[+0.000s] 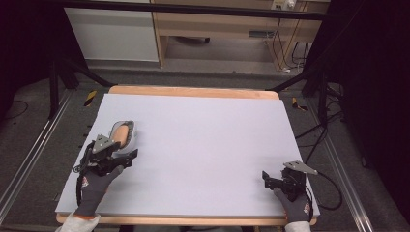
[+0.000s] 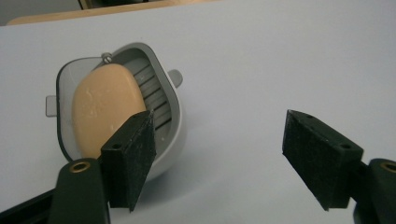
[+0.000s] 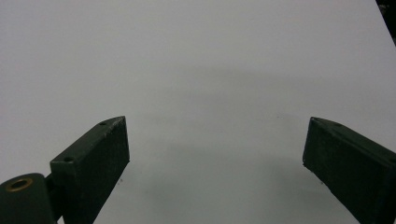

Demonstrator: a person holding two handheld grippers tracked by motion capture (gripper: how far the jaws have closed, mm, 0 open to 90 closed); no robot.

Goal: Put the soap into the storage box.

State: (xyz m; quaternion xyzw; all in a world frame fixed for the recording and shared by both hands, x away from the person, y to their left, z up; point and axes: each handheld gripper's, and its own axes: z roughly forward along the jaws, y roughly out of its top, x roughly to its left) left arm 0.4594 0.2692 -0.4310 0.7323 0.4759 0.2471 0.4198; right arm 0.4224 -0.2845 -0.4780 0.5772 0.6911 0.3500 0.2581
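In the high view, the left gripper (image 1: 126, 155) is sitting at the left of the frame, just below and beside a grey soap dish (image 1: 131, 130) that is resting on the white counter (image 1: 203, 145). The dish is lying toward the upper right of the gripper, and its long axis is running from lower left to upper right in that view.

In the left gripper view, the soap dish (image 2: 175, 135) is occupying the left half of the frame. The left finger is overlapping its near rim, while the right finger is standing well clear over bare counter. The fingers are spread wide apart and are gripping nothing. The dish is therefore lying off-centre, to the left of the gap between the fingers, not inside it. Any closing move is judged to require a shift toward the left of that frame first.

An orange soap bar (image 2: 105, 105) is lying inside the dish, with its long axis running along the dish. Slatted ribs are showing beside it.

The right gripper (image 1: 271, 180) is sitting at the lower right of the high view, well apart from the dish. In the right gripper view, its fingers are also spread wide, with bare counter between them. The left gripper is clearly the nearer one.

Count: one soap dish, one soap bar, two grippers.
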